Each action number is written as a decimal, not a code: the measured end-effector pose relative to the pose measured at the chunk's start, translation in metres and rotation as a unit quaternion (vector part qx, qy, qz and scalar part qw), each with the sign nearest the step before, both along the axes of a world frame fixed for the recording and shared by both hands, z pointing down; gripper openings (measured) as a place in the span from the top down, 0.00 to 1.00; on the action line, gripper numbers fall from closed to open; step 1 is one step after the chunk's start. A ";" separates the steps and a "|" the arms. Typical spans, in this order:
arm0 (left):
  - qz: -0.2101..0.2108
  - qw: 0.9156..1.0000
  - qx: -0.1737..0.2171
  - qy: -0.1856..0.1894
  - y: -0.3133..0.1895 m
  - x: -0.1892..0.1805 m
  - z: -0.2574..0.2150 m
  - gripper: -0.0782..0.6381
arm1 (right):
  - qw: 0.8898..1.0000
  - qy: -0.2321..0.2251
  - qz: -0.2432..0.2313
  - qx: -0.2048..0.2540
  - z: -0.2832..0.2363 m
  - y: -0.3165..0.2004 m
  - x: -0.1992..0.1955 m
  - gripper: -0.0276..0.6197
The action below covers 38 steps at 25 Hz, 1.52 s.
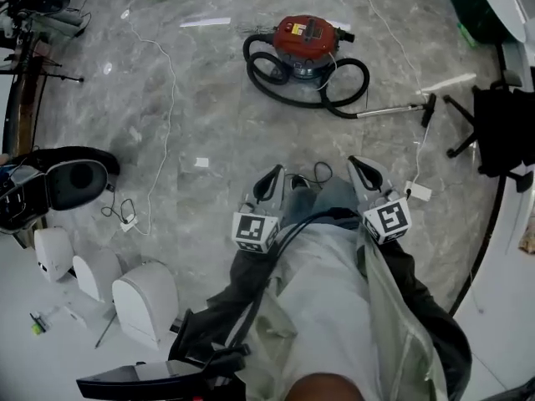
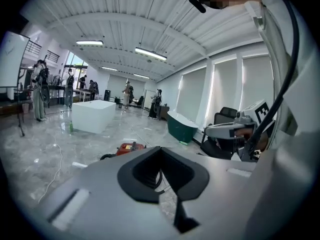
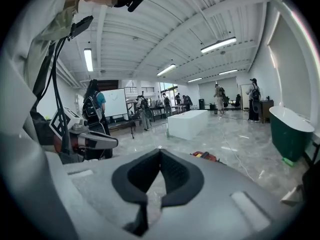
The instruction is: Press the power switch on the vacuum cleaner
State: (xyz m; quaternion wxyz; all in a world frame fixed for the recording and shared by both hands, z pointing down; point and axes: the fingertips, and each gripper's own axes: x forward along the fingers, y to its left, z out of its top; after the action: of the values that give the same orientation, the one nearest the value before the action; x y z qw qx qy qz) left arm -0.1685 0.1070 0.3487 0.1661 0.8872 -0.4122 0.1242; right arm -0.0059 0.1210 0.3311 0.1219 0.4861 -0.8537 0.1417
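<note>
The red vacuum cleaner (image 1: pixel 305 38) stands on the grey marble floor ahead, ringed by its black hose (image 1: pixel 338 98). Its metal wand (image 1: pixel 393 109) lies to the right. Its switch is too small to make out. My left gripper (image 1: pixel 269 182) and right gripper (image 1: pixel 364 172) are held side by side close to the person's body, well short of the vacuum. Both are shut on nothing. Over the shut left gripper (image 2: pixel 161 171) in its own view peeks the vacuum cleaner (image 2: pixel 127 147). Past the right gripper (image 3: pixel 160 176), the vacuum cleaner (image 3: pixel 205 156) shows low and small.
White cases (image 1: pixel 142 299) and a black seat-like shell (image 1: pixel 71 178) sit at the left. A thin cable (image 1: pixel 165 115) runs across the floor. An office chair (image 1: pixel 493 132) stands at the right. A white block (image 2: pixel 93 115), a green tub (image 2: pixel 182 126) and several people stand farther off.
</note>
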 end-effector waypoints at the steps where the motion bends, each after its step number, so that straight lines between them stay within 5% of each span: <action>1: -0.006 1.000 0.003 -0.002 0.006 -0.002 -0.003 0.89 | 1.000 -0.004 -0.002 0.002 -0.004 0.007 0.001 0.95; 7: -0.035 0.999 0.015 -0.019 0.047 0.000 -0.023 0.89 | 0.999 -0.010 -0.017 0.027 -0.026 0.061 0.002 0.95; 18: -0.011 1.000 0.011 0.018 0.178 0.117 -0.028 0.89 | 0.999 -0.029 0.021 0.020 -0.013 0.190 0.094 0.95; 22: -0.021 1.000 -0.005 0.017 0.204 0.111 -0.025 0.89 | 0.999 -0.022 0.016 0.032 -0.026 0.207 0.101 0.95; 27: -0.019 0.999 0.023 0.023 0.188 0.112 -0.042 0.89 | 0.998 -0.022 0.026 0.055 -0.043 0.199 0.099 0.95; 38: -0.065 0.996 0.058 0.028 0.173 0.050 -0.062 0.89 | 0.996 -0.018 -0.017 0.085 -0.061 0.177 0.033 0.95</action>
State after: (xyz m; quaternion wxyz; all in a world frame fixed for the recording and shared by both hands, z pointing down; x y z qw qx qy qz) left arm -0.1183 0.2798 0.2866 0.1341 0.8699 -0.4703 0.0641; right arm 0.0271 0.2976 0.2698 0.0666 0.4775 -0.8729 0.0753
